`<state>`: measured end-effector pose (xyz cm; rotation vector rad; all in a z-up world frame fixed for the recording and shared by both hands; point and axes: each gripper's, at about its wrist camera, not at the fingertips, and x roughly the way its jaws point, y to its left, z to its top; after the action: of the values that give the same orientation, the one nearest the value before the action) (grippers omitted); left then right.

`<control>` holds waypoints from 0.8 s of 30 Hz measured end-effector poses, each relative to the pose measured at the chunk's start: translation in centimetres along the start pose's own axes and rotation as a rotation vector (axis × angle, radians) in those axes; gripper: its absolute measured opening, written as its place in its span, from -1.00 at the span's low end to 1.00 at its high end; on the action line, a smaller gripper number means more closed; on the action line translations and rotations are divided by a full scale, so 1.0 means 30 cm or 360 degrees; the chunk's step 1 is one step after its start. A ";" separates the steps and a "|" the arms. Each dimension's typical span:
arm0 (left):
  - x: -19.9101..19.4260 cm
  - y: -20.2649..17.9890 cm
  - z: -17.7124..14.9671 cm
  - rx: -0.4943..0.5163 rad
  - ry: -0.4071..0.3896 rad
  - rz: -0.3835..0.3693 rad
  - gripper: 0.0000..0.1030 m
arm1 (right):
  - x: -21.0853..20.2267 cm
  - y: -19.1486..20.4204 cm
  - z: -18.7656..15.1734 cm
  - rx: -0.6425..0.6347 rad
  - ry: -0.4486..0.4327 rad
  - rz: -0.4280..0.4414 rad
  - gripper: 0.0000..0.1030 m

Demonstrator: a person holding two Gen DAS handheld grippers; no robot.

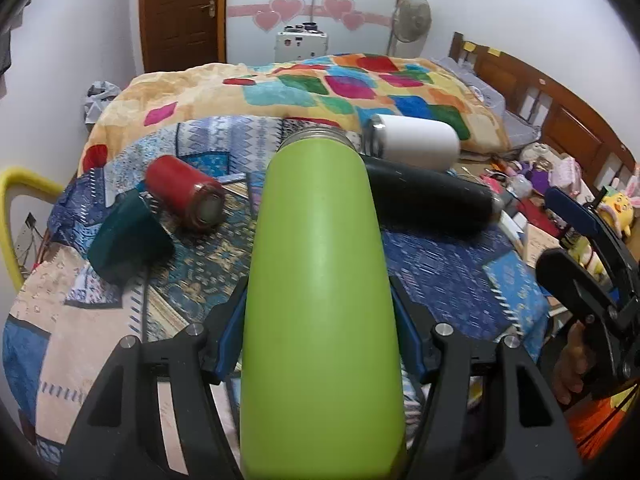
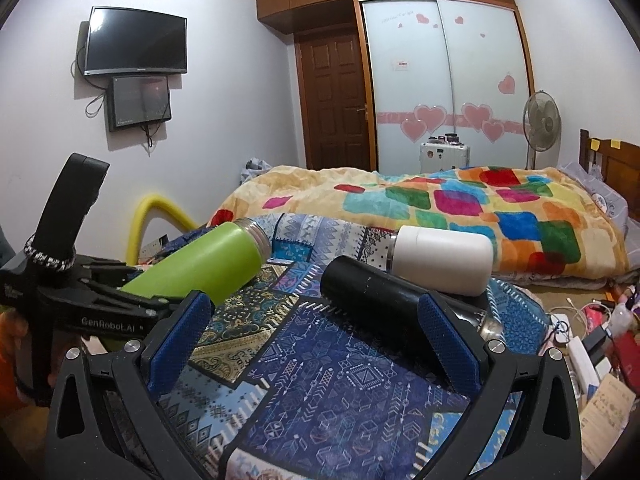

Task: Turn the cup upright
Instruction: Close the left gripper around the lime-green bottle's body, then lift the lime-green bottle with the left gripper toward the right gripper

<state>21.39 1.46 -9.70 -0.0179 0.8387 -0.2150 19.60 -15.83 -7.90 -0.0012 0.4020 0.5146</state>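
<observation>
Lime-green and smooth, the green cup (image 1: 320,280) sat clamped between the blue pads of the left tool (image 1: 320,344), gripped low on its body with the threaded metal mouth pointing away from the wrist camera. In the right wrist view the same cup (image 2: 208,264) slanted up off the patterned cloth (image 2: 340,380), mouth highest, so the grip near the base looked chosen to swing the mouth upward and leave the bottom free to be set down; the flip seemed partway done.

Meanwhile the right tool (image 2: 316,344) hung with its jaws spread wide and nothing between them, hovering over the cloth just in front of the black flask (image 2: 380,292), probably waiting its turn. That flask lay on its side, touching the white cup (image 2: 440,260) behind it. Further left, a red cup (image 1: 184,192) and a dark green cup (image 1: 128,240) also lay tipped over, well apart from the held one. A colourful blanket (image 2: 440,200) covered the bed beyond.
</observation>
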 end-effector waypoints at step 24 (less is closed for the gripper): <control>0.173 -0.165 -0.118 0.0080 0.0174 -0.0111 0.25 | -0.019 -0.093 -0.101 0.0058 0.0135 -0.0148 1.00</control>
<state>21.24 -4.15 -15.39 0.0117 0.9423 -0.3050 19.35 -18.83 -10.77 -0.0064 0.4918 0.4161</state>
